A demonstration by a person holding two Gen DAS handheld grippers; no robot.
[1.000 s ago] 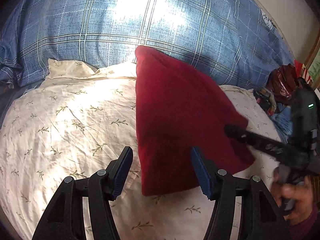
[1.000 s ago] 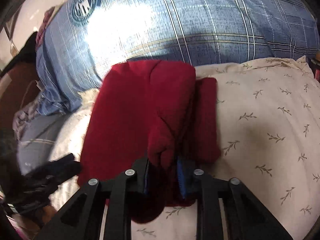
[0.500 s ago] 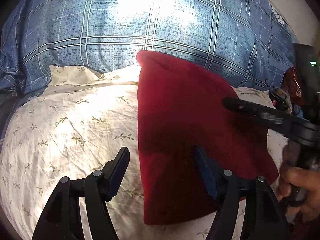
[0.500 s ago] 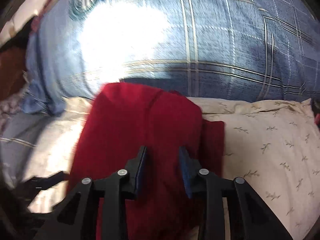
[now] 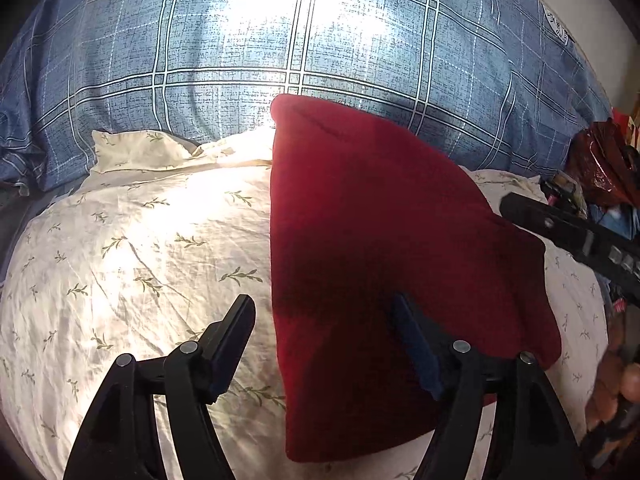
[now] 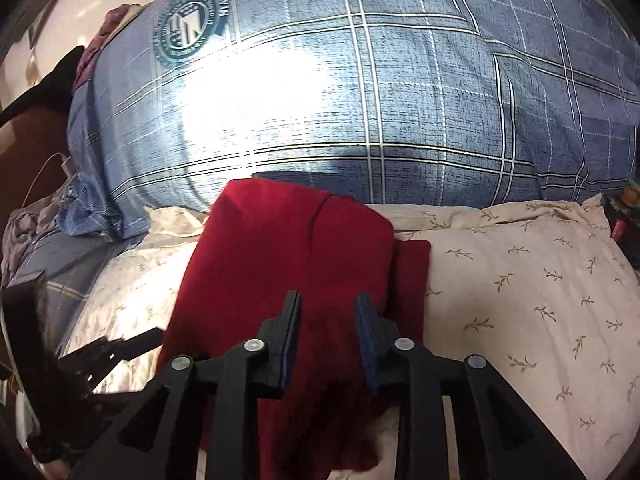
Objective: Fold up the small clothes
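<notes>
A dark red garment (image 5: 380, 220) lies folded on a cream leaf-print pillow (image 5: 140, 260). My left gripper (image 5: 320, 304) hovers over its near left edge. Its jaws are opening wide: one finger is over the pillow, the other over the cloth, and neither pad presses it. In the right wrist view the garment (image 6: 280, 248) shows a folded top layer with a narrower strip along its right side. My right gripper (image 6: 328, 298) sits just above it, jaws opening, with a narrow gap and no cloth pinched. Each gripper appears at the edge of the other's view: the right gripper (image 5: 560, 228) and the left gripper (image 6: 128, 344).
A big blue plaid pillow (image 5: 280, 40) rises behind the cream pillow (image 6: 520, 280). A shiny red bag (image 5: 600, 160) and small clutter lie to the right of the bed. A white cable (image 6: 48, 160) and rumpled grey bedding sit on the right wrist view's left side.
My right gripper let go of the fold of red cloth it was pinching and drew back; the fold now lies flat. My left gripper spread wider and shifted over the cloth's left edge.
</notes>
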